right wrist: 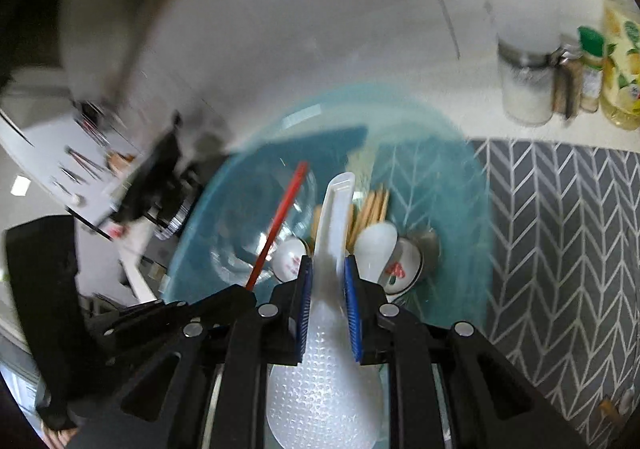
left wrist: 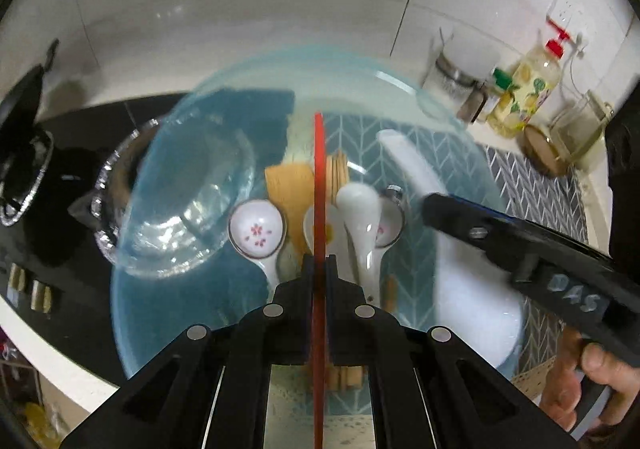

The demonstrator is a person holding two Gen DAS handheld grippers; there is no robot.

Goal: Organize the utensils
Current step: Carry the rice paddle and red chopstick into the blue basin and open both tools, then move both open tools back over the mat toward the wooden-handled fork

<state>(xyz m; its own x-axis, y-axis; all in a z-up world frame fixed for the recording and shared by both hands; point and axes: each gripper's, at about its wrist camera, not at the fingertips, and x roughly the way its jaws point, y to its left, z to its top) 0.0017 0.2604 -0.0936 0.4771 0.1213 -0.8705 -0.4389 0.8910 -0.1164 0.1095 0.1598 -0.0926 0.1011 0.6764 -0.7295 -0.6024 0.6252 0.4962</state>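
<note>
Left tongs (left wrist: 319, 269) clamped flat on a thin red utensil (left wrist: 318, 185), seen edge-on and running toward twelve o'clock; right tongs (right wrist: 325, 281) clamped by blue pads on the neck of a white rice paddle (right wrist: 326, 369), handle toward twelve. Both are held above a translucent blue basin (right wrist: 460, 185) on a herringbone mat (right wrist: 560, 241) on the bench. In the basin, from nine toward three o'clock: a clear glass bowl (left wrist: 188, 209), ceramic spoons (left wrist: 258, 227), and wooden utensils (right wrist: 370, 209) just beyond. Jars and a bottle (left wrist: 528, 93) stand at two o'clock by the wall. Judgement: both pieces appear mid-carry; keep the two tools apart, lift clear of the rim, and hold each grip firm, since the slim red piece could pivot.
</note>
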